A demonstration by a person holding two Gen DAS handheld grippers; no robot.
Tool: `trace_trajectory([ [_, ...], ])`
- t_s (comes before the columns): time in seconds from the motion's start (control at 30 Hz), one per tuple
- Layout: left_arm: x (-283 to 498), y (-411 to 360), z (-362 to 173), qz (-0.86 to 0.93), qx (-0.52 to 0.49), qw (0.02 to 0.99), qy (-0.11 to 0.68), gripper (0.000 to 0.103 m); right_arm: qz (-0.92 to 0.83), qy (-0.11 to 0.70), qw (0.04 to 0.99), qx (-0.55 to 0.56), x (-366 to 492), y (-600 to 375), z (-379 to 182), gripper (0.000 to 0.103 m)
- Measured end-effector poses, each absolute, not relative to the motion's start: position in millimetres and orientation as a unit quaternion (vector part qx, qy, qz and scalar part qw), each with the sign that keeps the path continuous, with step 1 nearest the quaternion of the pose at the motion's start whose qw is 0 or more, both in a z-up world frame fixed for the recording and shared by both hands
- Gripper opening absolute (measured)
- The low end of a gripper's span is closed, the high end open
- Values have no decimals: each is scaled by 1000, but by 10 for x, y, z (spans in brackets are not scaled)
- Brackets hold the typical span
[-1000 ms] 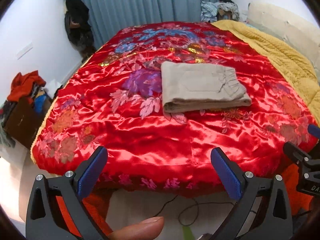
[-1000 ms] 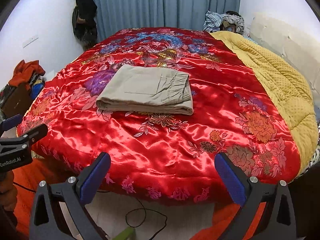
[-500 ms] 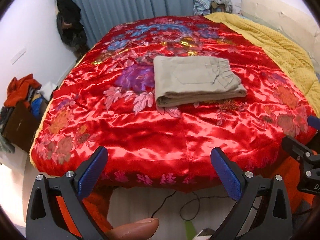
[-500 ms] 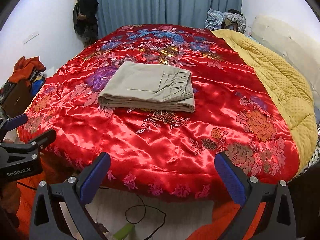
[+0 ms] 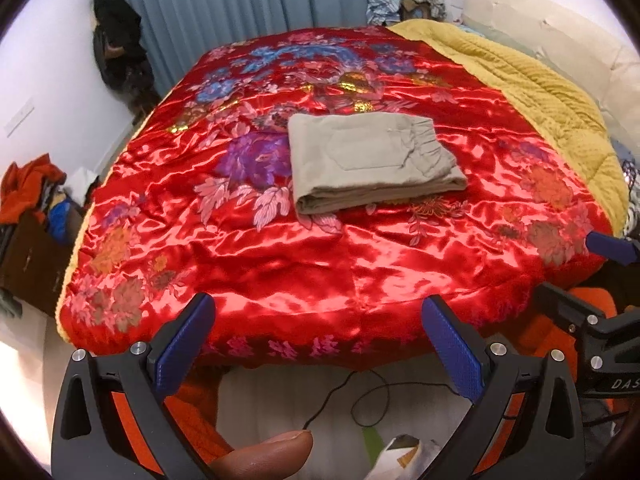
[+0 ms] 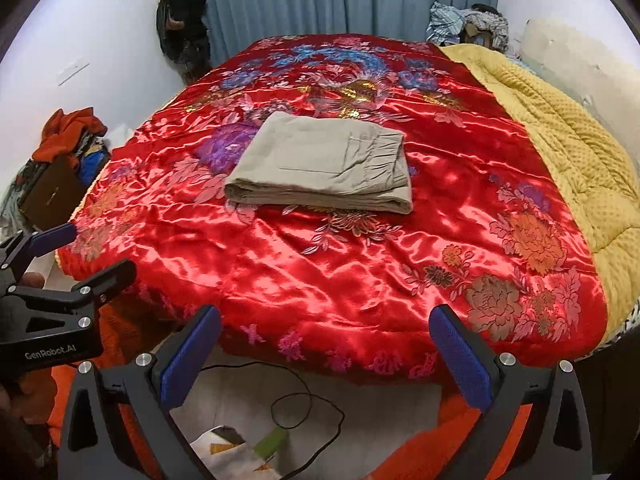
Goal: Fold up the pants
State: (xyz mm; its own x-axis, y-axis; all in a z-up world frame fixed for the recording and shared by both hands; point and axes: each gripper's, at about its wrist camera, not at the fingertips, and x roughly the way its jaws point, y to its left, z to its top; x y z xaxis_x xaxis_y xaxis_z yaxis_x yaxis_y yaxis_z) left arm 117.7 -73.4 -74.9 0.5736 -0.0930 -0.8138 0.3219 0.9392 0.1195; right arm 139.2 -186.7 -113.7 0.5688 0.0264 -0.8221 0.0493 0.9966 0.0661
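Note:
The beige pants (image 5: 370, 162) lie folded into a flat rectangle in the middle of the red satin bedspread (image 5: 280, 256); they also show in the right wrist view (image 6: 326, 164). My left gripper (image 5: 320, 344) is open and empty, held off the near edge of the bed, well short of the pants. My right gripper (image 6: 326, 350) is open and empty too, also off the near bed edge. The left gripper shows at the left in the right wrist view (image 6: 56, 264).
A yellow quilt (image 6: 576, 160) covers the right side of the bed. A pile of clothes on a dark box (image 6: 60, 168) stands at the left by the wall. A black cable (image 6: 304, 400) lies on the floor under the grippers. Blue curtains (image 6: 340, 0) hang behind.
Both grippers have drawn back from the bed, so the bed and the folded pants look farther away. The pants have not moved.

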Motion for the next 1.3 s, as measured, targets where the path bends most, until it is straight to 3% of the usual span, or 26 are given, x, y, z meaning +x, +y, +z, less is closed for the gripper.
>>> trace_trajectory([
  [1.3, 1264, -747, -778, -88, 124, 880, 450, 102, -26, 449, 893, 34, 1385, -1992, -1011, 102],
])
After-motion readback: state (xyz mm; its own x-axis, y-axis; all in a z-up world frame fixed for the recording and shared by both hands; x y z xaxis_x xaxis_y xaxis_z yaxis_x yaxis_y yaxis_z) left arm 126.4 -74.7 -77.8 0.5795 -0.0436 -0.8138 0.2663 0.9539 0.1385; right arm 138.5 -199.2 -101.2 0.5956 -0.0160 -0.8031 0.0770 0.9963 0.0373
